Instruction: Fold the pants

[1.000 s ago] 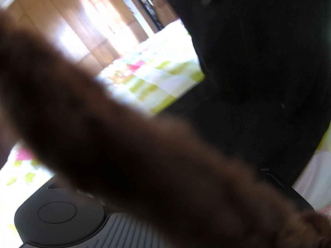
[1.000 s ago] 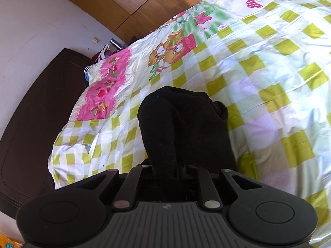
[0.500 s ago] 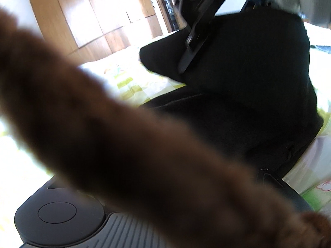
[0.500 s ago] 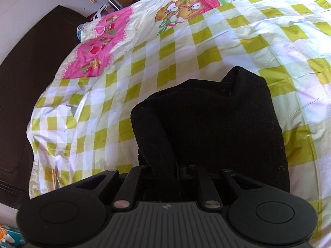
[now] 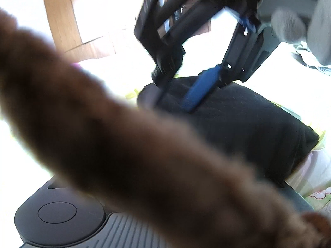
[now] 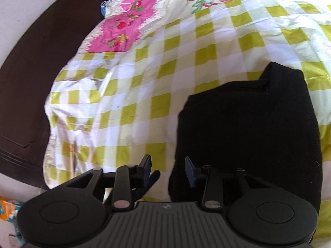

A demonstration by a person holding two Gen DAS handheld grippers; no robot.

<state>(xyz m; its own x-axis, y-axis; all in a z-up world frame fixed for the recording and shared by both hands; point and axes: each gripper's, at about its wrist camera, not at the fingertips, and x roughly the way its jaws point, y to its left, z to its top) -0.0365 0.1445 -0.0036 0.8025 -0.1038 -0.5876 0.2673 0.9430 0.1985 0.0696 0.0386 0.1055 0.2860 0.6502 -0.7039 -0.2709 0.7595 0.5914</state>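
- The pants (image 6: 248,128) lay on the bed (image 6: 186,47) as a compact dark bundle, doubled over on the checked sheet, with one raised corner at the far edge.
- The right tool (image 6: 168,170) was released: its two fingers stood apart with nothing between them, just beside the near left edge of the bundle. The right finger overlapped the cloth edge in this view; contact could not be confirmed.
- Judgement: an empty, spread tool next to a settled bundle suggested the fold had been laid down and let go, so the cloth kept its shape under its own weight.
- In the left wrist view the right tool appeared from the front, poised above the pants (image 5: 248,124) with a blue finger (image 5: 198,91) angled down toward the top layer.
- A blurred brown furry sleeve (image 5: 124,144) crossed most of the left wrist view and hid the left tool's fingers. Whether the left tool was released or clenched could not be told.
- The bundle sat near the bed edge, close to the operator, probably to keep both tools within easy reach.
- Judgement: the task looked nearly complete; the raised far corner might still need flattening.
- Risk: withdrawing the right finger along the cloth edge could drag the top layer and open the fold.
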